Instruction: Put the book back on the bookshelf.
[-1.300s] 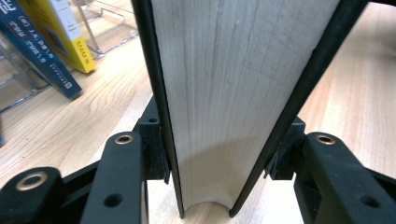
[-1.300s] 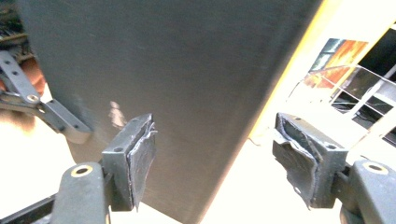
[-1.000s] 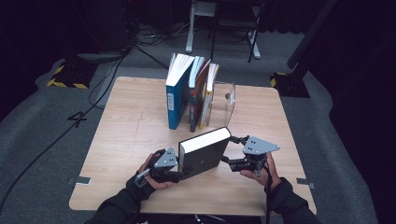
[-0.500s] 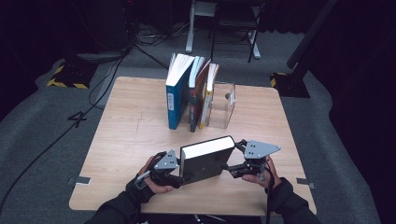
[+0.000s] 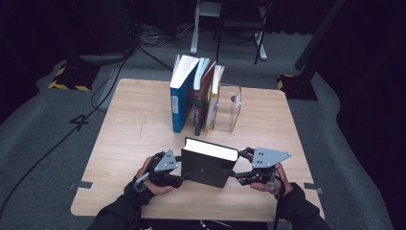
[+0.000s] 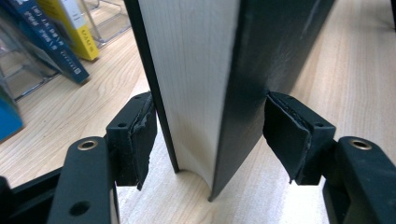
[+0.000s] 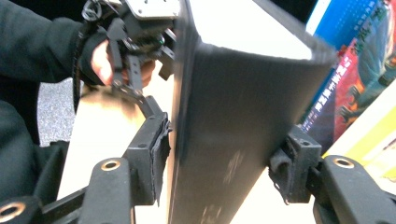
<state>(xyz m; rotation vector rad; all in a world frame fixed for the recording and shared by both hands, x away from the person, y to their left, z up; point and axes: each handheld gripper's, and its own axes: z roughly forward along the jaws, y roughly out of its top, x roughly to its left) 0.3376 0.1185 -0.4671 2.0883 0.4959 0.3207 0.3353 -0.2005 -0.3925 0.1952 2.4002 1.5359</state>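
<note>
A thick black hardback book (image 5: 206, 167) stands on its edge on the wooden table (image 5: 139, 129), white pages up. My left gripper (image 5: 184, 175) sits at its left end. In the left gripper view the jaws straddle the book's page edge (image 6: 196, 70); they have just been opening, and a gap shows beside each pad (image 6: 140, 135), so my left gripper (image 6: 210, 140) is open. My right gripper (image 5: 232, 173) is at the book's right end. Its jaws have just been closing, and my right gripper (image 7: 219, 163) has both pads against the black book (image 7: 233, 102).
A row of upright books (image 5: 196, 96) leans against a clear bookend (image 5: 227, 108) at the table's far middle. These books (image 6: 51, 42) stand close behind the black one. Hands and dark sleeves come in over the near table edge (image 5: 191, 215).
The black book has come down from a tilted, raised pose to stand on the table. The left jaws have spread off its covers; the right jaws have drawn in onto it.
</note>
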